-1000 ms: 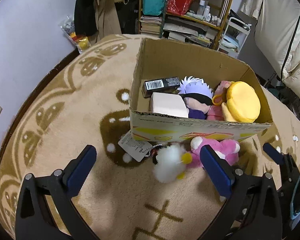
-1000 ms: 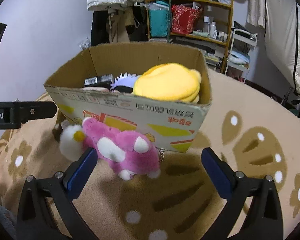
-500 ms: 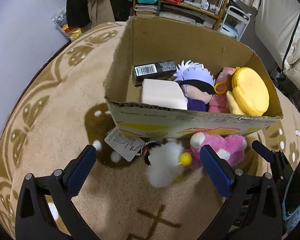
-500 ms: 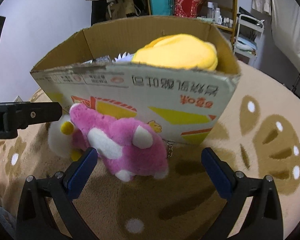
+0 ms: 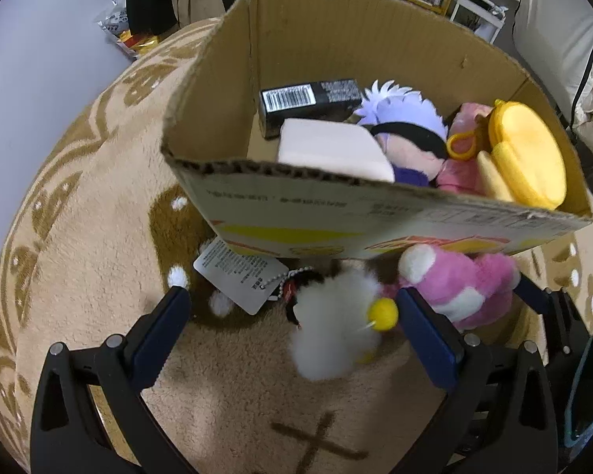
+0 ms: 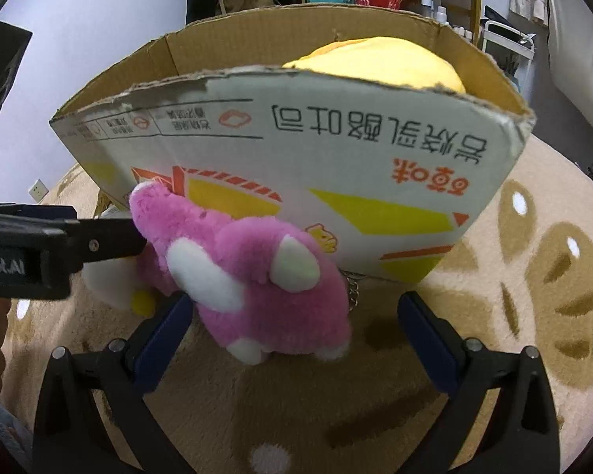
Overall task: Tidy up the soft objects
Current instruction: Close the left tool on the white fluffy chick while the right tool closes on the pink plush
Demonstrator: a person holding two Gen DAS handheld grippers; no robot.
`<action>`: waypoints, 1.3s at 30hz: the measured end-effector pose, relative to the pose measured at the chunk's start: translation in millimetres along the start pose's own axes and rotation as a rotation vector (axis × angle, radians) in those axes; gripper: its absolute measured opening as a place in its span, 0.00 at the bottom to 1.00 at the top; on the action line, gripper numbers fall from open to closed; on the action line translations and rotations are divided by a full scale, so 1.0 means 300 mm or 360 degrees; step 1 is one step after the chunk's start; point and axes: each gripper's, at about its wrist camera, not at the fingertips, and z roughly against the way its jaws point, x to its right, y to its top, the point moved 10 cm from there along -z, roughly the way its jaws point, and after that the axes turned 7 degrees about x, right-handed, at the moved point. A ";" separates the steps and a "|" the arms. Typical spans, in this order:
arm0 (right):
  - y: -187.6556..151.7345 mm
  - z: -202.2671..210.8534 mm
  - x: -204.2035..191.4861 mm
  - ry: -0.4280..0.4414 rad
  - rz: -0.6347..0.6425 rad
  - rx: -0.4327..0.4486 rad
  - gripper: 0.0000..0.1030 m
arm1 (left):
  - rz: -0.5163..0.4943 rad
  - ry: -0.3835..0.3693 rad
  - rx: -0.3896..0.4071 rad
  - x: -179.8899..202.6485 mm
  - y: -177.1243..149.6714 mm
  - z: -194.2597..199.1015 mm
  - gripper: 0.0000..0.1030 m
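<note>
1. On the rug just in front of the cardboard box [image 5: 375, 217] lie a white fluffy toy [image 5: 336, 331] and a pink plush [image 6: 253, 284].
2. Left gripper [image 5: 292, 316] and right gripper [image 6: 292, 312] both have fingers spread, grasping nothing.
3. Likely step: reaching; next, close on each toy and lift it into the box.

left gripper [image 5: 292, 308]: jaws spread wide, low | right gripper [image 6: 292, 312]: jaws spread wide, low

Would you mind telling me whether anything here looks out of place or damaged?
Two soft toys lie on the rug outside the cardboard box, against its front wall: a pink plush and a white fluffy toy with a paper tag. The box's top edge is ragged, its flaps seemingly torn off.
</note>
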 end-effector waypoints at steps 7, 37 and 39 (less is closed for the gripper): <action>0.003 -0.011 -0.013 0.0028 0.0015 0.0016 1.00 | 0.0003 0.0019 -0.0035 -0.006 -0.008 -0.027 0.99; 0.017 0.019 -0.070 0.0205 -0.0059 -0.0004 0.60 | 0.0016 -0.0049 -0.0104 0.051 -0.078 -0.027 0.37; 0.019 0.031 -0.058 0.0215 -0.0084 -0.0001 0.57 | 0.0041 -0.0055 -0.0099 0.053 -0.083 -0.024 0.36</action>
